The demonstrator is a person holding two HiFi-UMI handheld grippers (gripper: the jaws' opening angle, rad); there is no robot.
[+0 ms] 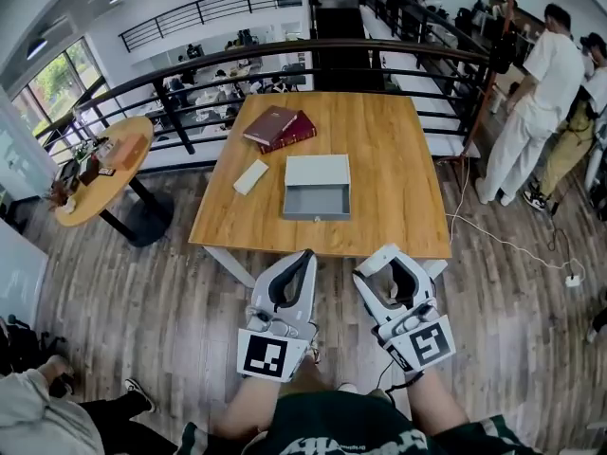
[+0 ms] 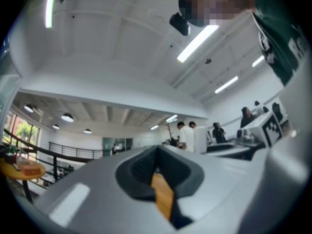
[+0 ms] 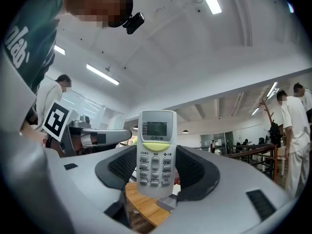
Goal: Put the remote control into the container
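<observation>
A white remote control [image 3: 156,150] with a small screen and grey buttons stands upright between the jaws of my right gripper [image 3: 155,165], which is shut on it. In the head view the right gripper [image 1: 387,260] is held close to my body, just short of the wooden table's [image 1: 398,159] near edge. The grey open container [image 1: 317,171] sits in the middle of the table, well ahead of both grippers. My left gripper [image 1: 302,257] hangs beside the right one. Its pads meet with nothing between them, so the left gripper [image 2: 157,167] is shut.
Two stacked reddish books [image 1: 278,127] lie at the table's far left, and a flat white oblong item [image 1: 250,176] sits left of the container. A round side table [image 1: 104,173] stands to the left, a black railing [image 1: 379,50] behind. People [image 1: 536,102] stand at the right; a cable [image 1: 512,246] crosses the floor.
</observation>
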